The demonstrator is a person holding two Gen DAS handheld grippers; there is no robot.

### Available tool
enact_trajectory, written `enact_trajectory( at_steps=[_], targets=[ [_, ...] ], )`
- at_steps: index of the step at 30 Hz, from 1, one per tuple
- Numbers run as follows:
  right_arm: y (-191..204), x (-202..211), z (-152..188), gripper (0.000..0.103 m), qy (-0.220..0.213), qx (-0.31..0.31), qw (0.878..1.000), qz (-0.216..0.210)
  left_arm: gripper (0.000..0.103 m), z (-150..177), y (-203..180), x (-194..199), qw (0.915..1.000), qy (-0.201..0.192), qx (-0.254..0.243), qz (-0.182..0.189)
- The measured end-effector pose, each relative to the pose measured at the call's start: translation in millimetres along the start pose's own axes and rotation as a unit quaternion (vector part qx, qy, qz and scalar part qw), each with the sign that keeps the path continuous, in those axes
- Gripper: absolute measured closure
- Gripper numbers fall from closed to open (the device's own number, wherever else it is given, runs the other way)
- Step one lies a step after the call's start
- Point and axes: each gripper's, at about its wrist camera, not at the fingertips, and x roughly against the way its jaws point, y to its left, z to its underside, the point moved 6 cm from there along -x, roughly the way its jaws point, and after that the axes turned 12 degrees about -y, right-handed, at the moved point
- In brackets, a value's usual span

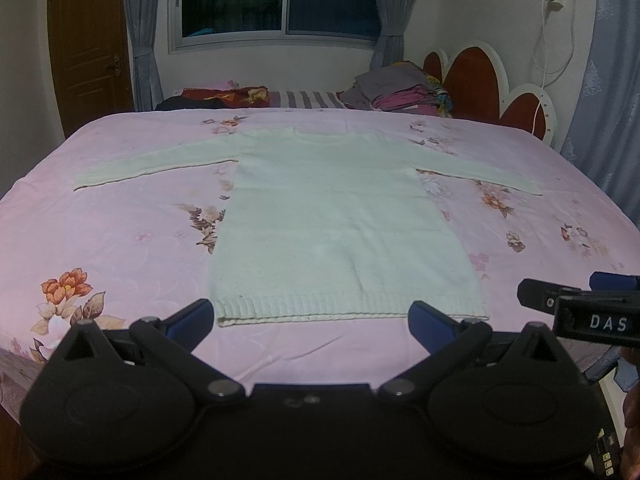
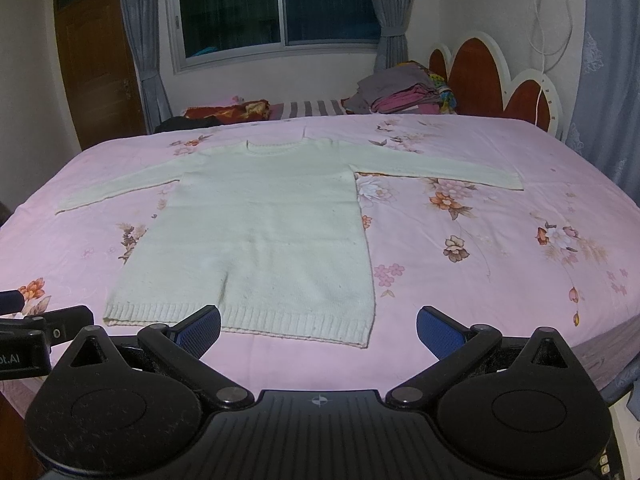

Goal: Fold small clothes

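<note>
Nearest: left gripper (image 1: 312, 322), fingers spread wide, nothing between them. It hangs just short of the bed's near edge, facing the sweater's hem. Right gripper (image 2: 319, 328) likewise wide apart and empty; its inner finger overlaps the hem in view, though contact cannot be told. Each gripper shows at the edge of the other's view, side by side.

Bed (image 1: 120, 248): pink floral sheet, smooth, few wrinkles.

Sweater (image 1: 340, 220): pale knit, long-sleeved, laid flat, neckline away from the grippers, ribbed hem (image 1: 352, 310) nearest. Both sleeves spread out to the sides: left sleeve (image 1: 152, 168) reaching toward the left of the bed, right sleeve (image 1: 480, 172) toward the right. No fold made yet, by the look of it.

Handling, judged: soft, limp, light knit. It will drape and sag when lifted and may stretch if pulled from one point. The sheet under it is thin, so a deep pinch could take sheet along with the knit. Best holds look like the cuffs, for laying each sleeve in across the body, then the two hem corners, where the ribbing is thicker, for carrying the lower half up toward the neckline.

Farther: stack of folded clothes (image 1: 404, 92) near the headboard (image 1: 476, 76). Beyond, window (image 1: 276, 0) with curtains; wooden door (image 1: 92, 44) at left.
</note>
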Motion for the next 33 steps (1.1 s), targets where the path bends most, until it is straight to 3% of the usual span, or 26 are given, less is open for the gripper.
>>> enact_trajectory(
  at_steps=[33],
  targets=[
    [0.2,-3.4,-1.0,0.0,0.003,0.003,1.0,0.0,0.0,0.5,1.2,-3.4,1.0,0.003,0.001,-0.001]
  ],
)
